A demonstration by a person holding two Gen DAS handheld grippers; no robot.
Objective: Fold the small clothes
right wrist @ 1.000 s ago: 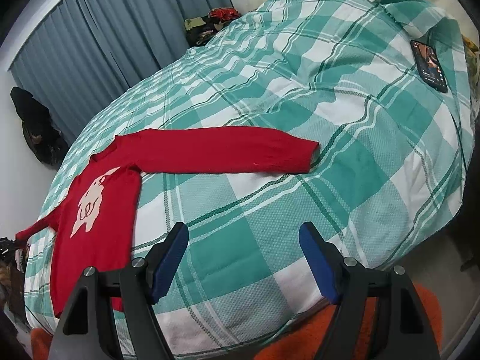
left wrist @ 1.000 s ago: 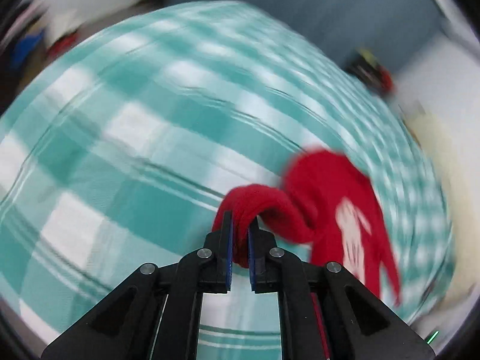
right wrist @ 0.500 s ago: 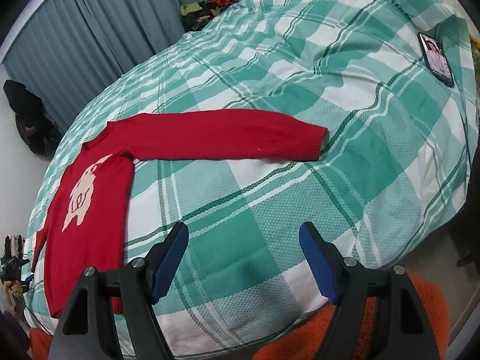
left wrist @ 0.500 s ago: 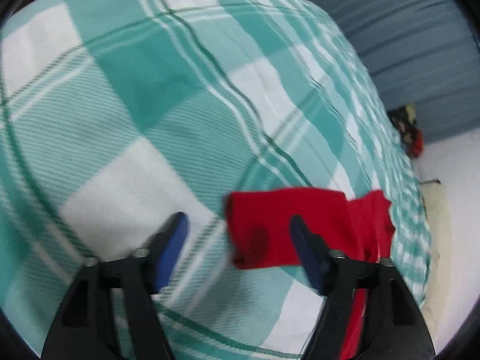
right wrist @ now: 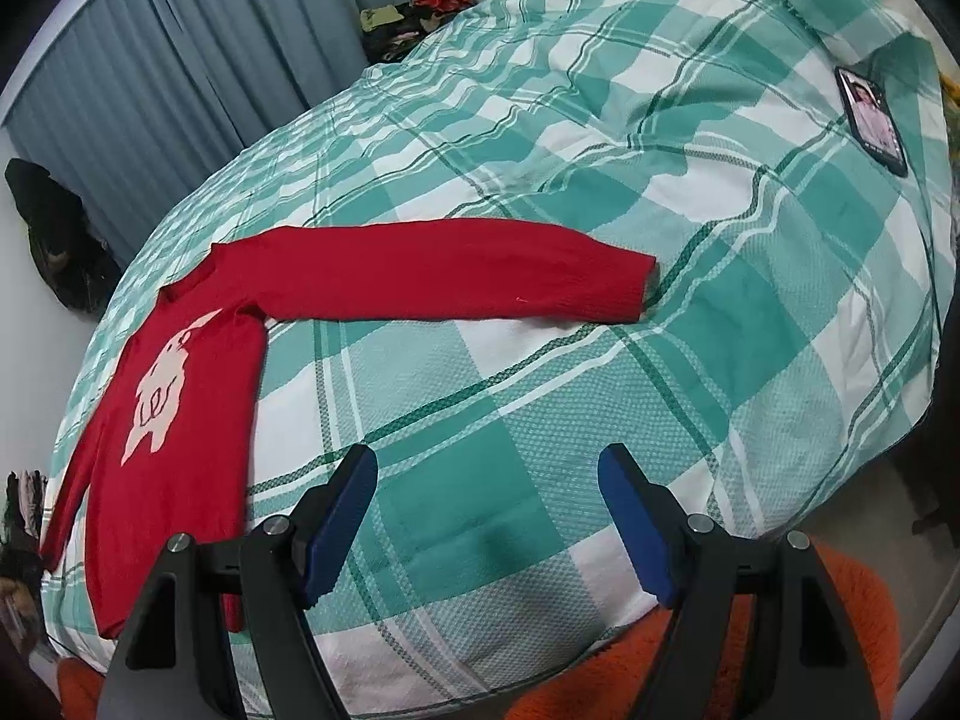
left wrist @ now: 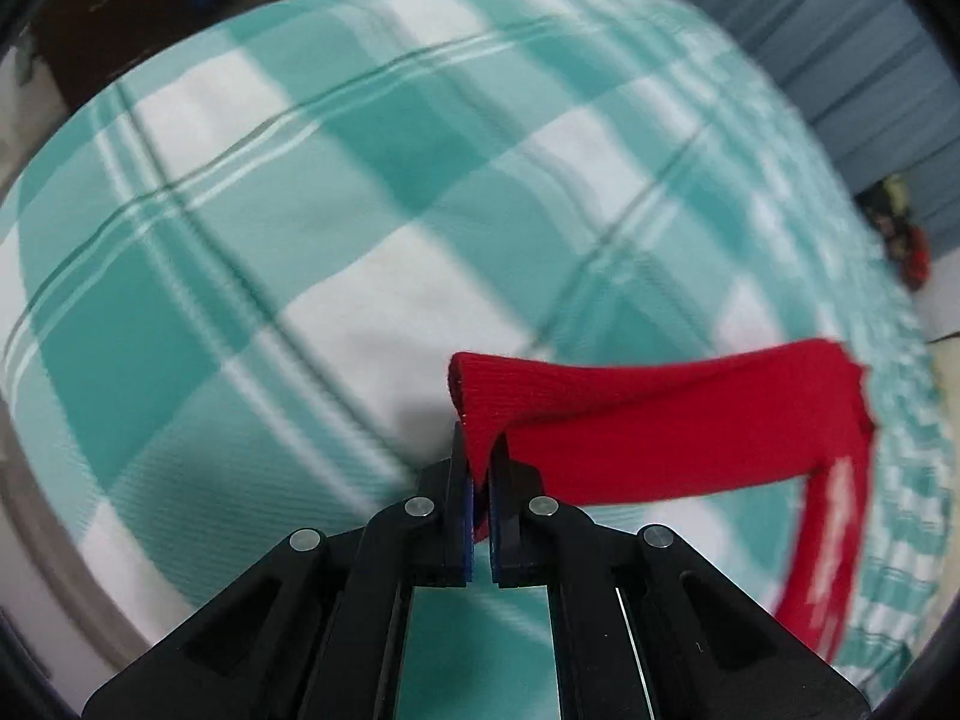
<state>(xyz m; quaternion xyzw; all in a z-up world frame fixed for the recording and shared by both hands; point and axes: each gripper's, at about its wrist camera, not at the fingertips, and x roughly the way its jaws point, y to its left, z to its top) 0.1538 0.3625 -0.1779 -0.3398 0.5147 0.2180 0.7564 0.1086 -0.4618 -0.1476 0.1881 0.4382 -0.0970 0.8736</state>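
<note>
Left wrist view: left tool [left wrist: 478, 480] just closed, pinching cuff of red sweater [left wrist: 660, 420]; sleeve lifted over checked bed [left wrist: 300, 240], body cut off, blurred.

Right wrist view: right tool [right wrist: 487, 516] spread wide, empty, above bed [right wrist: 540, 450]; sweater [right wrist: 180, 390] flat, hem hidden behind tool.

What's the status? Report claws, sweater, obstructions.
Left claw just closed, shut on sleeve cuff. Right claw open, empty. Red sweater flat on the plaid duvet. Phone far off.
</note>
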